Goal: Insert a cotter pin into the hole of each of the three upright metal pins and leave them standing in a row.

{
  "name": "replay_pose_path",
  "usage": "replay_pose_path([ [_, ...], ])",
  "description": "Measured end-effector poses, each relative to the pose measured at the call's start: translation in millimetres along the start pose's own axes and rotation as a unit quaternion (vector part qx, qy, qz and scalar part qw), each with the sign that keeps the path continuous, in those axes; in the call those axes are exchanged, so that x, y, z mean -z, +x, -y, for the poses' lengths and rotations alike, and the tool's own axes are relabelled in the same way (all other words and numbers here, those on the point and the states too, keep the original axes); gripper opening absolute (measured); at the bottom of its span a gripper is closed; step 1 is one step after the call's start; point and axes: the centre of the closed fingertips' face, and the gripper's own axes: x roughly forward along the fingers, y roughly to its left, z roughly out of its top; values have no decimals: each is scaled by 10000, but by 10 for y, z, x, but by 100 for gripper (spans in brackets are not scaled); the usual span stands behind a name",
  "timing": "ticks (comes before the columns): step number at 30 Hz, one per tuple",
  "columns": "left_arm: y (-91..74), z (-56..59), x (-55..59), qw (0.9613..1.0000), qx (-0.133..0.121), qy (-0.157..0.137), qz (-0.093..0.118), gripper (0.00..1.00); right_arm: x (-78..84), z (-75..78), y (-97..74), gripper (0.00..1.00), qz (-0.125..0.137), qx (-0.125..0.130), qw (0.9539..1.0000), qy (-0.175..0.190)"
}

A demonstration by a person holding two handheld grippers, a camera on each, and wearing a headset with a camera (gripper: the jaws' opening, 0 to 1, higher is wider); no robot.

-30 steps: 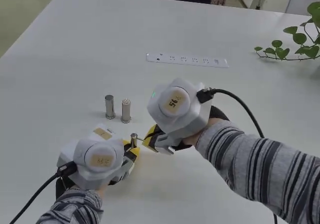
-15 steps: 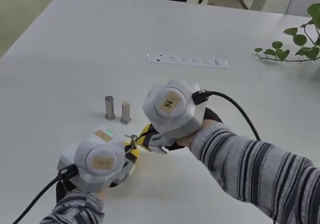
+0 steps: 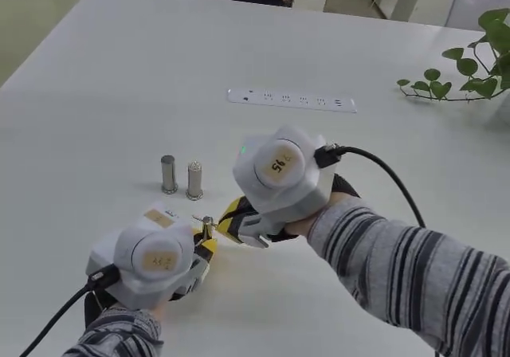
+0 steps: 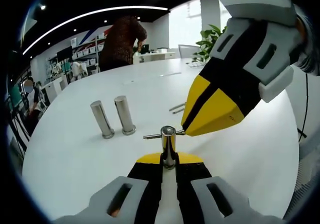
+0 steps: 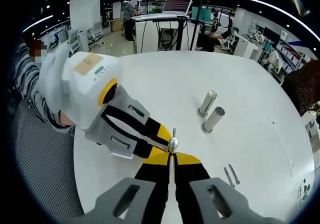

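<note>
Two grippers meet at one metal pin (image 4: 168,145), held upright over the white table (image 3: 96,86), well in from every edge that shows.

Left gripper (image 4: 168,163): jaws pinch the metal pin at its base.

Right gripper (image 5: 171,157): jaws are pressed together on a cotter pin (image 4: 151,136), with the yellow tips against the metal pin's head. The cotter pin lies through the hole, and its end shows on the far side.

Two standing pins (image 3: 194,180) are just beyond the metal pin and to its left in the head view. They stand side by side, apart from both grippers.

Spare cotter pins (image 5: 230,175) lie flat on the table near the metal pin.

A power strip (image 3: 291,100) lies farther beyond the metal pin, with bare tabletop between. A plant (image 3: 470,62) sits well off to its right.
</note>
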Motion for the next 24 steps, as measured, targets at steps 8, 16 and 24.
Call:
replay_pose_path([
  [8,5,-7,1,10000,-58,-81,2,5,-25,9,35,0,43,15,9999,100],
  [16,3,-15,4,9999,-116,-83,4,5,-38,8,41,0,53,30,9999,105],
  [24,-2,-11,4,9999,-158,-68,-9,5,25,52,24,11,102,205,9990,382],
])
